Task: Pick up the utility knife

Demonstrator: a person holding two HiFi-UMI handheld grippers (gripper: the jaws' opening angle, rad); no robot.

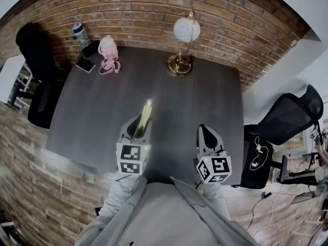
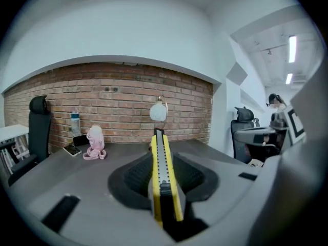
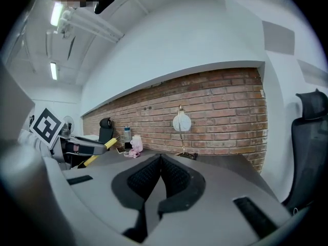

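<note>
L claw (image 1: pixel 138 128) is gripping the utility knife (image 2: pixel 164 181). Pads are pressing on both flat sides of the yellow body, so the jaws are standing part-open at approx knife width. Knife is sitting on edge btwn the pads w/ the grey slider strip facing up, and its front end is sticking out past the fingertips. Knife is hanging clear above the surface (image 1: pixel 97 111), over the near edge and left of middle, and is pointing twd the far edge.

R claw (image 3: pixel 160 160) is holding nothing. Its jaws are closed w/ pad tips meeting, and it is hovering over the near edge twd the near-right corner, beside the L claw but apart from it.

Rest of the surface:
- Brass lamp (image 1: pixel 183 40) w/ white globe is standing at the far edge, right of middle.
- Pink item (image 1: pixel 107 53), phone (image 1: pixel 85 64) and water bottle (image 1: pixel 79 34) are sitting grouped at the far-left corner.
- Black chair (image 1: pixel 38 65) is standing by the left edge.
- Another black chair (image 1: pixel 292 118) is standing off the right edge.
</note>
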